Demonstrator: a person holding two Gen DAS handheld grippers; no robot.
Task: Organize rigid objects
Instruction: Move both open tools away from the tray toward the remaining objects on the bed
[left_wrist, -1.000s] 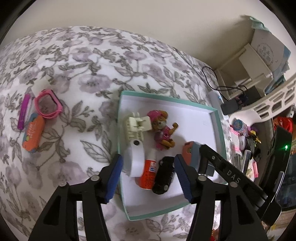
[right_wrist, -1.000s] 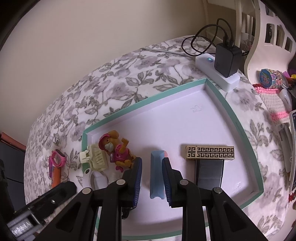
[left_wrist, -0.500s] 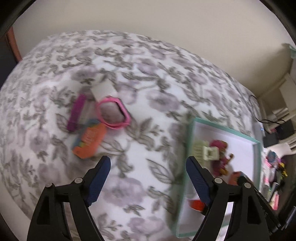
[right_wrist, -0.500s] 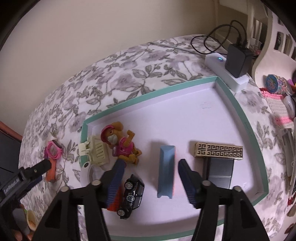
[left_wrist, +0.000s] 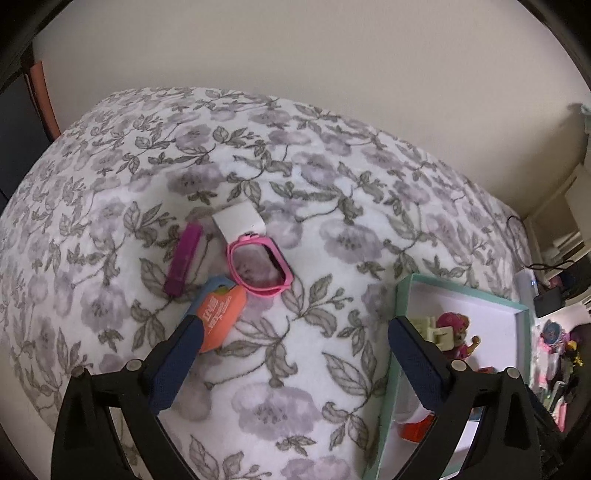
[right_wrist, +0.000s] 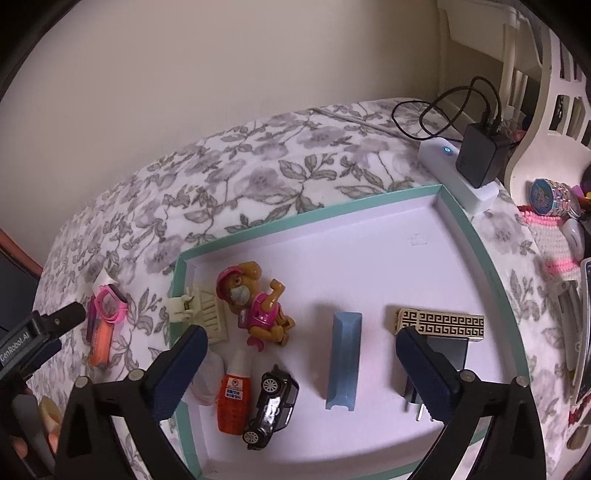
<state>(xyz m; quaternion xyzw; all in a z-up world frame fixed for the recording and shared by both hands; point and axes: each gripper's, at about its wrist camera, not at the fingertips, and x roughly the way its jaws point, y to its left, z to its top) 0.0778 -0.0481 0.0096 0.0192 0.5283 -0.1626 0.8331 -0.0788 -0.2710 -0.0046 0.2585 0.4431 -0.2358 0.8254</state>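
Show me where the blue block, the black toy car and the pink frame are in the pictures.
blue block (right_wrist: 344, 360), right wrist view, middle of its long top face.
black toy car (right_wrist: 275, 404), right wrist view, on its roof.
pink frame (left_wrist: 286, 275), left wrist view, on its right rim.

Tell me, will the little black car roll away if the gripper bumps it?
Probably. The black toy car stands on its wheels on the smooth floor of the box, so a nudge along its length would likely send it rolling. A sideways push might just slide it. It looks hard and stiff, not squishy.
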